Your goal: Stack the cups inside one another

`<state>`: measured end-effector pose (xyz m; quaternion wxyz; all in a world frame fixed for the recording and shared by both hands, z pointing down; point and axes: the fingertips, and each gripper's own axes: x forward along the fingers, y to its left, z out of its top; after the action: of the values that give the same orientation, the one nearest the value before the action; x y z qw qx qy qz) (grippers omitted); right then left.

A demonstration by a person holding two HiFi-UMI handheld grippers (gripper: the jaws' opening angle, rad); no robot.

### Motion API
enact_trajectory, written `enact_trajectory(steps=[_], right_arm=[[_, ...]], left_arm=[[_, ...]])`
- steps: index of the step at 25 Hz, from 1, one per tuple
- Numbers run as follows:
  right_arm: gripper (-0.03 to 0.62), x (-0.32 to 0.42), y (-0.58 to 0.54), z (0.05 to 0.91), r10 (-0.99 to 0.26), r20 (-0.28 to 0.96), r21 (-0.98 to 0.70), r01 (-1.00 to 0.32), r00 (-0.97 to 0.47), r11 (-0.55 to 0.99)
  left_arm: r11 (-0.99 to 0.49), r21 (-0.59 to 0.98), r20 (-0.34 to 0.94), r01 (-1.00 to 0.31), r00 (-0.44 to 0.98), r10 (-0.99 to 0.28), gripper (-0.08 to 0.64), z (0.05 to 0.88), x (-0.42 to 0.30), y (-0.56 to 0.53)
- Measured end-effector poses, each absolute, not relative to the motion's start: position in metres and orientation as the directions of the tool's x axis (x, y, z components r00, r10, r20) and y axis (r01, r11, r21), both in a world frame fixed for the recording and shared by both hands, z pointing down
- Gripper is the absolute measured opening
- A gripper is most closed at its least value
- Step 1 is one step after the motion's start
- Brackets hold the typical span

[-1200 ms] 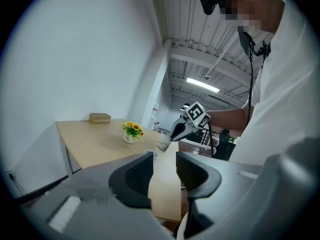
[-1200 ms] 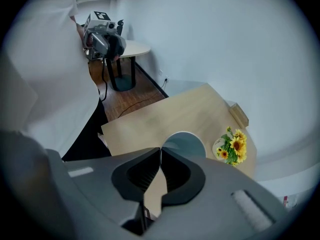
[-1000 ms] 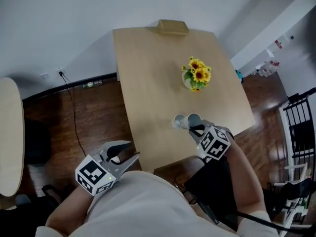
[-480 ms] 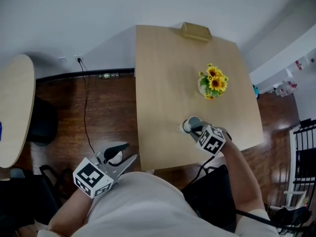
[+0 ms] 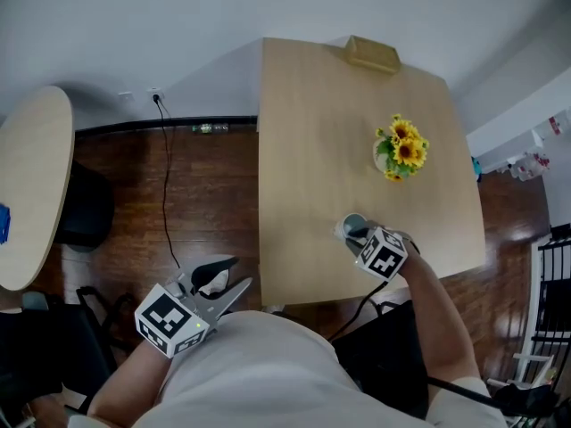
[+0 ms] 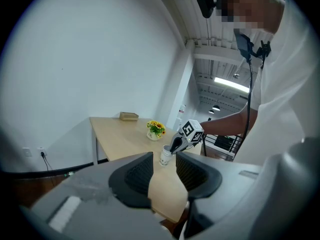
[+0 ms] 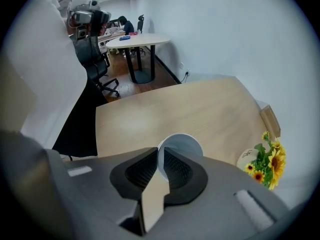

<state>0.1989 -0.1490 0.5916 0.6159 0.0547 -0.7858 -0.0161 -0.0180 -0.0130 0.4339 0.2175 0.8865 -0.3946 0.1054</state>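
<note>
Wooden table [image 5: 303,150], sunflower pot [image 5: 401,152] beyond cup [image 5: 352,226], box [image 5: 372,53] at far edge

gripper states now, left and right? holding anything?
Left gripper: open, nothing between the jaws.
Right gripper: jaws opening astride the rim of the cup; pads look just clear of it.

Beyond my right fingers [image 7: 137,174], on the pale wooden counter [image 7: 175,109], a white pot of yellow sunflowers [image 7: 265,164]; farther, a tan wooden box [image 7: 270,120].
</note>
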Motion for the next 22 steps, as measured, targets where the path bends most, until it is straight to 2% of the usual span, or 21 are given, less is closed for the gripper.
enact_trajectory(steps=[8,13,17,22], right_arm=[[0.06,0.195,-0.142,0.555,-0.175,0.955,0.143,-0.146,-0.24,0.979],[0.06,0.192,-0.13,0.521,-0.3,0.916,0.208,-0.324,-0.267,0.923],[0.06,0.192,-0.098,0.508,-0.41,0.879,0.248,-0.503,-0.242,0.828],[0.06,0.181,-0.022,0.51,-0.48,0.855,0.219,-0.705,-0.194,0.675]], left_arm=[[-0.651,0.309,0.337,-0.694,0.72,-0.607,0.153,0.427,-0.034,-0.023],[-0.717,0.329,0.329,-0.615,0.786,-0.524,0.153,0.431,-0.043,-0.034],[-0.789,0.353,0.312,-0.503,0.858,-0.408,0.153,0.441,-0.046,-0.038],[-0.866,0.396,0.34,-0.305,0.925,-0.171,0.153,0.48,-0.038,-0.021]])
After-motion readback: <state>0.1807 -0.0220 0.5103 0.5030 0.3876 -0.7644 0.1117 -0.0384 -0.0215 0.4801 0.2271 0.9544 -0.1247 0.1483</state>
